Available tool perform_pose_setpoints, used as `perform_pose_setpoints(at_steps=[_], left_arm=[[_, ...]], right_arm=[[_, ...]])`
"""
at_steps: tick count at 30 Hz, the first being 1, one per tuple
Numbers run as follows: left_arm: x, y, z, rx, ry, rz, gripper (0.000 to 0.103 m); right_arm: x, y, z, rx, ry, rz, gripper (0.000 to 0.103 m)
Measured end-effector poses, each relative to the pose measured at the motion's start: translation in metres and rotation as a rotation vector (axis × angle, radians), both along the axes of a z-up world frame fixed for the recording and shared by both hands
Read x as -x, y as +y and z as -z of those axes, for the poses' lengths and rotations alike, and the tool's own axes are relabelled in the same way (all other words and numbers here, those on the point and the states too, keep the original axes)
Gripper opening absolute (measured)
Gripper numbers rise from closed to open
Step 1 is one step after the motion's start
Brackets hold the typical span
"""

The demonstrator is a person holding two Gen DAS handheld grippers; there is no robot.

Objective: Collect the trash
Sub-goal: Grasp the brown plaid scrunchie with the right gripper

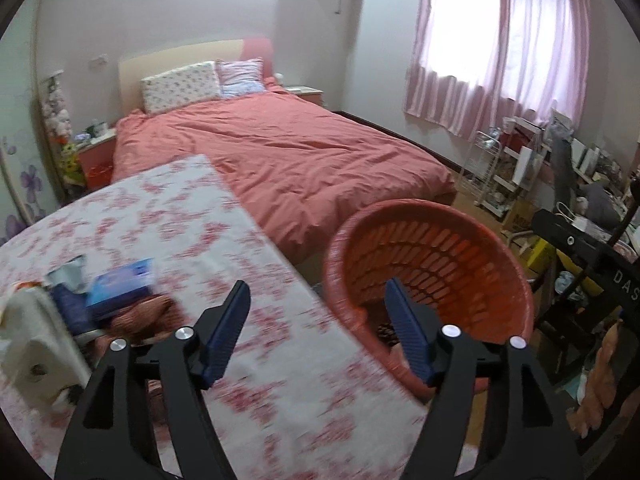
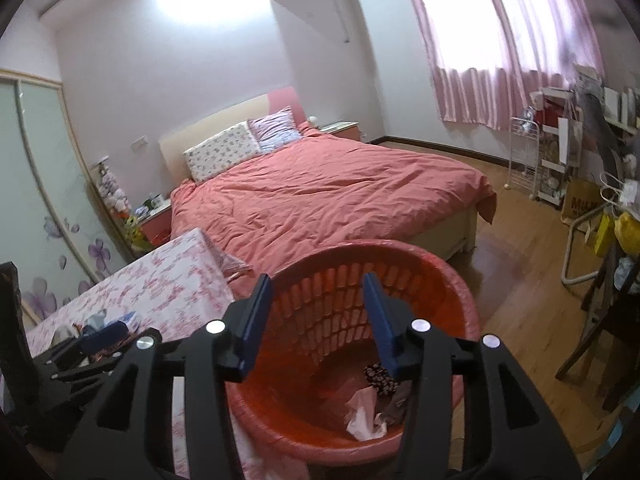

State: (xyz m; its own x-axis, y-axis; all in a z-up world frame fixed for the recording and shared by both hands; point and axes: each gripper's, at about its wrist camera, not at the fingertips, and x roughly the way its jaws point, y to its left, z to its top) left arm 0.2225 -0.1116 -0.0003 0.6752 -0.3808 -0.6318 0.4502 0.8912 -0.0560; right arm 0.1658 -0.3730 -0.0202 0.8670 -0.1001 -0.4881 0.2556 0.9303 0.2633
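An orange slotted basket (image 2: 460,300) stands on the floor beside a table with a pink floral cloth (image 2: 168,284). In it lie crumpled white paper (image 2: 362,414) and a dark patterned wrapper (image 2: 378,378). My right gripper (image 2: 318,286) is open and empty just above the basket's mouth. My left gripper (image 1: 318,292) is open and empty over the table's right edge, next to the basket (image 1: 440,248). On the table (image 1: 280,360) to the left lie a blue packet (image 1: 120,284), a silver wrapper (image 1: 66,274) and a reddish wrapper (image 1: 140,316). The left wrist view is motion-blurred.
A bed with a salmon duvet (image 2: 320,196) lies behind the table and basket. Cluttered shelves, bags and a chair (image 2: 592,208) fill the right side on the wood floor. A white object (image 1: 36,344) sits at the table's left edge.
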Motion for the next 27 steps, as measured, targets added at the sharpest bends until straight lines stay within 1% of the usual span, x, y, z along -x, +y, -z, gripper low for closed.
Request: perform_pose_setpoints(at_steps=[6, 12, 17, 21, 24, 27], left_arm=[[0.009, 0.052, -0.007, -0.015, -0.016, -0.113, 0.078], [0.016, 0.112, -0.011, -0.010, -0.021, -0.237, 0.079], [0.024, 0.163, -0.011, 0.000, -0.024, -0.332, 0.081], [0.028, 0.194, -0.011, -0.004, -0.024, -0.394, 0.081], [0.028, 0.213, -0.009, -0.008, -0.019, -0.435, 0.081], [0.028, 0.229, -0.006, -0.010, -0.016, -0.464, 0.081]], right_arm=[[0.001, 0.042, -0.007, 0.016, 0.007, -0.078, 0.049], [-0.005, 0.097, -0.008, 0.022, 0.030, -0.181, 0.049], [-0.017, 0.148, 0.001, 0.035, 0.079, -0.270, 0.049], [-0.031, 0.191, 0.013, 0.058, 0.129, -0.342, 0.049], [-0.042, 0.214, 0.021, 0.072, 0.164, -0.375, 0.049], [-0.056, 0.230, 0.030, 0.071, 0.205, -0.386, 0.046]])
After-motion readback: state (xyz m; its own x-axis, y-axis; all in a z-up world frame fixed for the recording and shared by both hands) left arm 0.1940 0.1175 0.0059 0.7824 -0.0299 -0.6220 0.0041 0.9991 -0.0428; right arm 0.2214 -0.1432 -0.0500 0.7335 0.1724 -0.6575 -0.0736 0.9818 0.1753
